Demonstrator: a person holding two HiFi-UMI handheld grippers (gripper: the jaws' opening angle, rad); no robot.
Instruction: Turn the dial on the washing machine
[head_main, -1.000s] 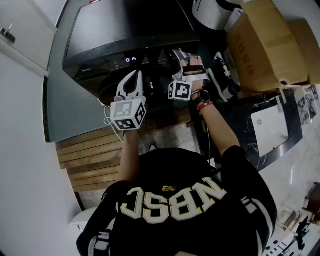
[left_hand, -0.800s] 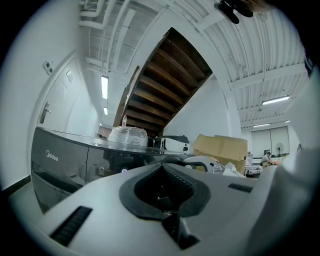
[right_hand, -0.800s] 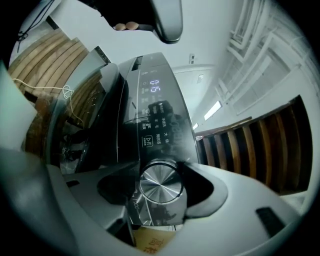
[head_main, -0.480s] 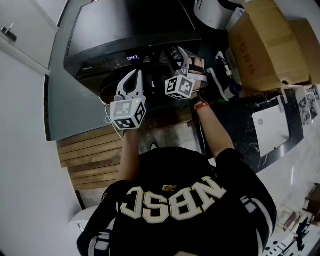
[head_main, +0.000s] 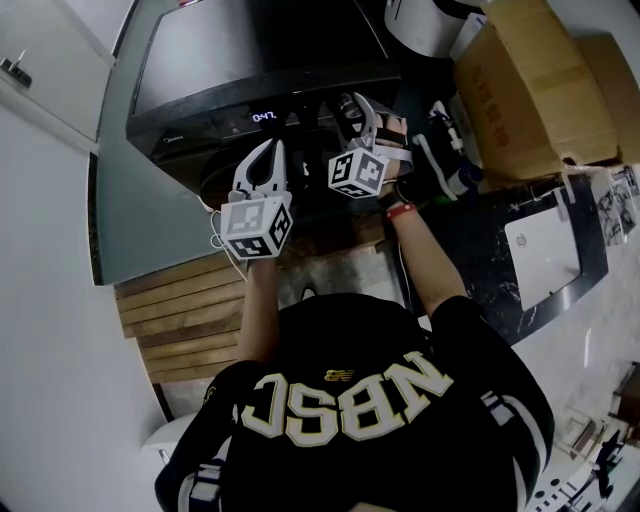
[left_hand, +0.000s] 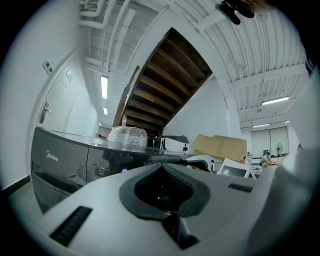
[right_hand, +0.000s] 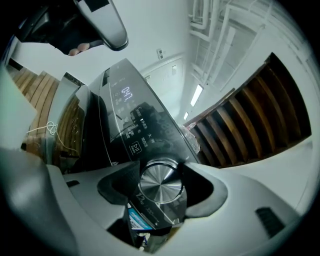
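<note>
Right gripper view has the fingers (right_hand: 204, 194) of the right gripper (right_hand: 161, 187) clamped on the dial (right_hand: 161, 181), with one dark pad against each side of it. The dial is a single round knob with a brushed silver face that shines in rings, and a bright rim. It sits on the glossy black control panel (right_hand: 142, 135) of the washing machine (head_main: 250, 55), just beside the white printed symbols and near the one lit display (right_hand: 128, 93) of pale digits. The left gripper (head_main: 268, 152) hangs in front of the machine, apart from the panel. Its two fingers are together with nothing between them. One washing machine, one dial, one display and two grippers show.
</note>
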